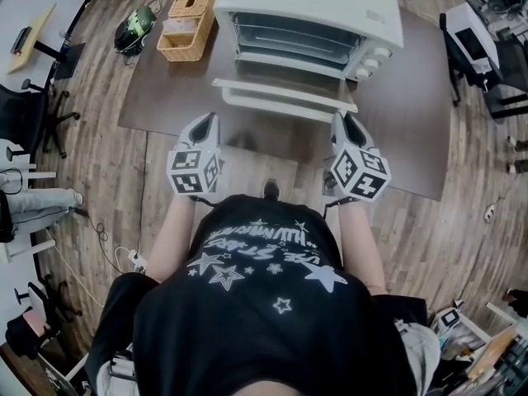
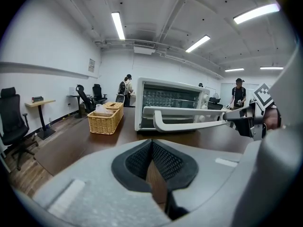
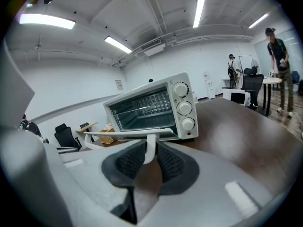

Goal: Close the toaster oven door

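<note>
Toaster oven [image 1: 309, 7]: we log it at the desk's [image 1: 165, 89] far edge, door [image 1: 285, 95] dropped level. Right tongs [image 3: 150, 149]: clamped on the door handle's [image 2: 189, 126] right end. Left tongs [image 2: 151, 143]: pressed together, empty, near the door's left end. Wicker basket [image 1: 186, 23]: far-left corner.

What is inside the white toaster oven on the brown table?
Inside the white toaster oven, a metal wire rack shows. The cavity floor is hidden behind its lowered white door.
</note>
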`<state>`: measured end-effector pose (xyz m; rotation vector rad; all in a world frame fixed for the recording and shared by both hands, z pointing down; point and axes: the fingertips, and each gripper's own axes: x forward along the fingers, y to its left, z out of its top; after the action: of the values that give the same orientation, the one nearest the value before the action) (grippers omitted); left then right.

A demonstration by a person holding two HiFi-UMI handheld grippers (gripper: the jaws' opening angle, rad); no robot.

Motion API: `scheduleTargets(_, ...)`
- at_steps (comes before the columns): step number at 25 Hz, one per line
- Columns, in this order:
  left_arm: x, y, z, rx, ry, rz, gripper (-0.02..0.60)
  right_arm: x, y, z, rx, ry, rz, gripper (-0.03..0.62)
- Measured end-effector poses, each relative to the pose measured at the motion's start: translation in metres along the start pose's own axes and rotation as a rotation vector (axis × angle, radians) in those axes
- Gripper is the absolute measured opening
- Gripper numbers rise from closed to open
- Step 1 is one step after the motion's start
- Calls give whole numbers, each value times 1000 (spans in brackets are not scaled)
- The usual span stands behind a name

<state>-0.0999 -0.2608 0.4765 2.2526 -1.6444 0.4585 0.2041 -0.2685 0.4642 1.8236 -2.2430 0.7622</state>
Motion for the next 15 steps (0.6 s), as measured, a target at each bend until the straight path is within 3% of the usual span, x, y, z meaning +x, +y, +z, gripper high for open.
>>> scheduleTargets(7, 7, 0, 17, 12, -23, -8, 11, 3, 1, 25, -2, -29, -5, 86)
scheduleTargets(15, 15, 14, 30, 30, -16, -69, 11, 7, 3, 35, 18, -27, -59, 86)
